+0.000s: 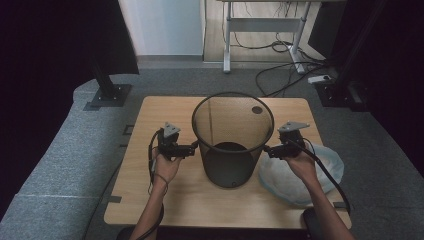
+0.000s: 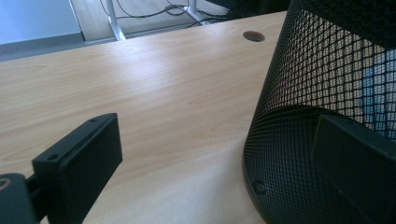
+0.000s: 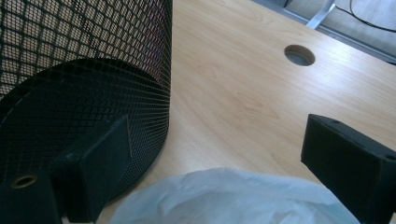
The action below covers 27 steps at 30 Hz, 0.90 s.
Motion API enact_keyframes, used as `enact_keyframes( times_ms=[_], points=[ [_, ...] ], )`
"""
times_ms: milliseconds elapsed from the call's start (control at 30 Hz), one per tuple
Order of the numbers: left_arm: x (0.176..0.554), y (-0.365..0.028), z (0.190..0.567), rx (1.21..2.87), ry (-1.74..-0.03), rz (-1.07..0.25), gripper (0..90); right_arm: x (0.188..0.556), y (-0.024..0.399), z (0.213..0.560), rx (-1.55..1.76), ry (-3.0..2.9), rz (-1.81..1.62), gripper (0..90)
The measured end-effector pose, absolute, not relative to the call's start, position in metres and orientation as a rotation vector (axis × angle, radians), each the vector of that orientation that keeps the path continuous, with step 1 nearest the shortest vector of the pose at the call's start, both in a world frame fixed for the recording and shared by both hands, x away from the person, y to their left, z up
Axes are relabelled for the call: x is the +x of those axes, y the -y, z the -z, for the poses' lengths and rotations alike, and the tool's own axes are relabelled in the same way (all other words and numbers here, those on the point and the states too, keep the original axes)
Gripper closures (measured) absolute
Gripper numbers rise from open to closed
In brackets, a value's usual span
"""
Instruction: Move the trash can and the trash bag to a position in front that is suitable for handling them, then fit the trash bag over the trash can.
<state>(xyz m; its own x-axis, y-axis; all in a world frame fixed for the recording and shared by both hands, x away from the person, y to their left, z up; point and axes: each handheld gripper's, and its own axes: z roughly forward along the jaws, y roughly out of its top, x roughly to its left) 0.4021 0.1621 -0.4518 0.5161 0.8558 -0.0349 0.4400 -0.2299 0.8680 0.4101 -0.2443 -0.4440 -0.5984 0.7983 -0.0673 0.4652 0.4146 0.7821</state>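
A: Where does the mesh bin (image 1: 233,140) stand?

B: Upright mid-table (image 1: 150,200), a crumpled plastic bag (image 1: 300,175) just right of it.

A: And the claws?

B: The left gripper (image 1: 192,148) and right gripper (image 1: 267,149) flank the bin, jaws apart, probably to steady it for lining.

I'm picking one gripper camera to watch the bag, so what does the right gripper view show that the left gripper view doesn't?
The right gripper view alone gives a plain sight of the white plastic bag, crumpled on the table between the open jaws of the right gripper. The left gripper view alone shows the floor cables beyond the table's far edge, past the open left gripper. Both show the black mesh bin, one jaw close against its wall, the wooden table and its round hole.
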Motion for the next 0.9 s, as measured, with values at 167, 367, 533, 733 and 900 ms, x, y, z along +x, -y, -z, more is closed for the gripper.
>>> enact_keyframes(
  times_ms=[167, 367, 533, 733, 900],
  points=[
    [0.380, -0.167, 0.452, 1.857, -1.073, -0.582, 1.7, 0.394, 0.242, 0.445, 1.061, -2.267, -1.065, 8.9],
    [0.357, -0.171, 0.449, 1.885, -1.062, -0.597, 1.7, 0.375, 0.239, 0.446, 1.041, -2.287, -1.079, 8.9],
    [0.347, -0.176, 0.450, 1.881, -1.063, -0.563, 0.0, 0.365, 0.236, 0.445, 1.011, -2.293, -1.075, 7.9],
    [0.339, -0.189, 0.468, 1.870, -1.105, -0.544, 0.0, 0.364, 0.245, 0.451, 0.975, -2.310, -0.943, 0.0],
    [0.330, -0.206, 0.492, 1.865, -1.155, -0.508, 0.0, 0.368, 0.265, 0.459, 1.027, -2.310, -0.888, 0.0]
  ],
)
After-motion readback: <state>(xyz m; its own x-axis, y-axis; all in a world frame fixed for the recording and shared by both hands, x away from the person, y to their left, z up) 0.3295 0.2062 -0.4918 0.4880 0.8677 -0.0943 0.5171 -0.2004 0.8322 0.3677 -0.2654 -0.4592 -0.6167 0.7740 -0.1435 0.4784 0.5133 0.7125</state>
